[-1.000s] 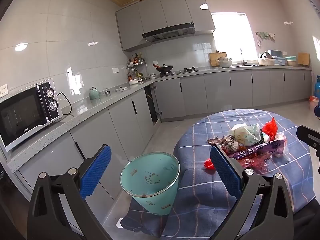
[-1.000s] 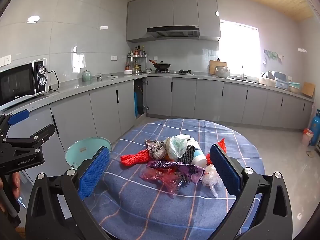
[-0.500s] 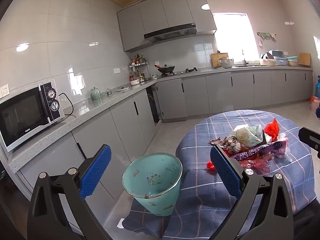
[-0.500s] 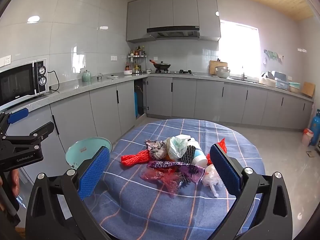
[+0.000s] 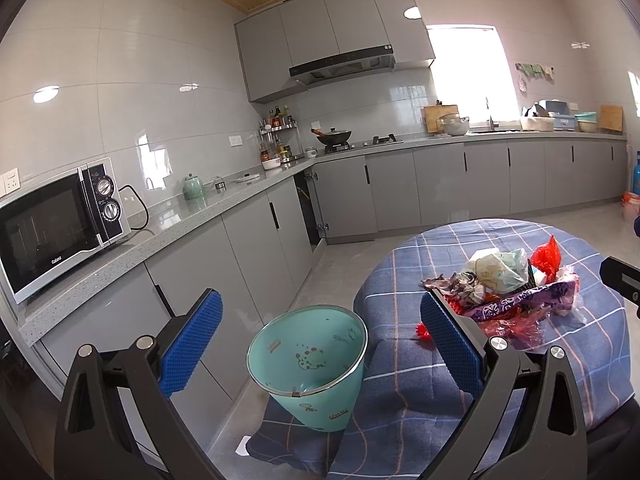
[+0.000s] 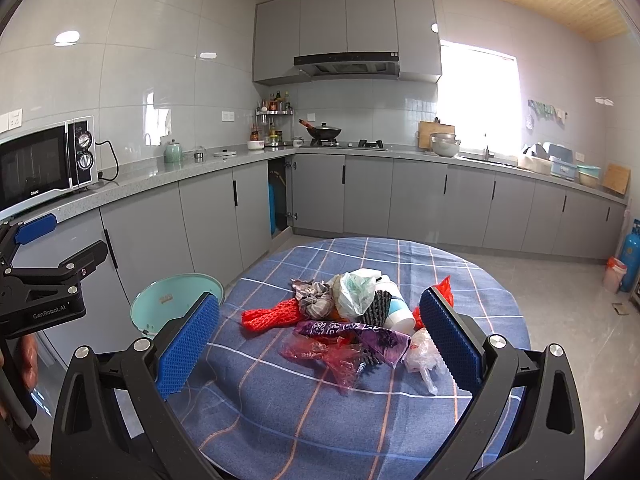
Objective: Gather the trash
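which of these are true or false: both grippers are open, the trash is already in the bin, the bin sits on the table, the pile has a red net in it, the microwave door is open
1. Both grippers are open. True: the left gripper and the right gripper both have their jaws spread wide, with nothing between them.
2. The trash is already in the bin. False: the trash pile lies on the table; the mint green bin looks empty.
3. The bin sits on the table. False: it stands beside the table, lower than the tabletop.
4. The pile has a red net in it. True: the red net lies at the pile's left edge.
5. The microwave door is open. False: the microwave on the counter is closed.
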A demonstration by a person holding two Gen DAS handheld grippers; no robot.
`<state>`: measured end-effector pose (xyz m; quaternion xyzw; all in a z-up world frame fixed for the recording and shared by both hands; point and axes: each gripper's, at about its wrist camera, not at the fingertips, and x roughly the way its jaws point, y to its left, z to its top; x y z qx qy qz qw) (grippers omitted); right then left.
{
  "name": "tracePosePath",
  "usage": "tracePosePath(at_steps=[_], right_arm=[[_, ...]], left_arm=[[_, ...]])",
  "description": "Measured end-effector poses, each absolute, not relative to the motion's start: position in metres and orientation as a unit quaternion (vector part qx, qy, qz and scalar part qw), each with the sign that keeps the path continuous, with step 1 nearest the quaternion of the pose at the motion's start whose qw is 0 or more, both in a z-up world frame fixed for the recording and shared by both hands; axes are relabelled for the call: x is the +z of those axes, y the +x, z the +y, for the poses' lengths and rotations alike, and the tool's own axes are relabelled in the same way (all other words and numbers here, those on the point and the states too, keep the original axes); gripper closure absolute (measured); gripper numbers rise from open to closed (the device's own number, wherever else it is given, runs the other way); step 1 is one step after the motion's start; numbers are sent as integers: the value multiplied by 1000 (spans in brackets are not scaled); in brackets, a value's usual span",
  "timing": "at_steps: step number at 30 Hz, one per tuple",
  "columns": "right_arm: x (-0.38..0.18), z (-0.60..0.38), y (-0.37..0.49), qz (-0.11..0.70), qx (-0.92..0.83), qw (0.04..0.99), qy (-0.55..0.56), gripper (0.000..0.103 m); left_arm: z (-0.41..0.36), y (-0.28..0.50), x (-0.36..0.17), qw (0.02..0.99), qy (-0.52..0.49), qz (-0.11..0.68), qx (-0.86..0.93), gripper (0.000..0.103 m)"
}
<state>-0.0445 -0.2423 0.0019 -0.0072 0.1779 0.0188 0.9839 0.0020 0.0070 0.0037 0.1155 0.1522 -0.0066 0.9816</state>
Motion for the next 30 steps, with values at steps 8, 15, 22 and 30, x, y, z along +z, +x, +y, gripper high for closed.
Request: tracePosePath(at_steps=[8,15,22,30], right_arm=[[2,-243,-44,178,19,984,-8,4],[2,-241,-46,178,19,984,-8,4],[3,-240,-46,177,19,984,-7,4],[4,-237,-46,176,19,984,-7,4]], left_arm=[[7,2,4,982,115,152,-6,5],[8,2,4,982,114,151,-5,5],[8,2,4,982,114,150,-6,5],[8,2,4,982,114,150,-5,5]])
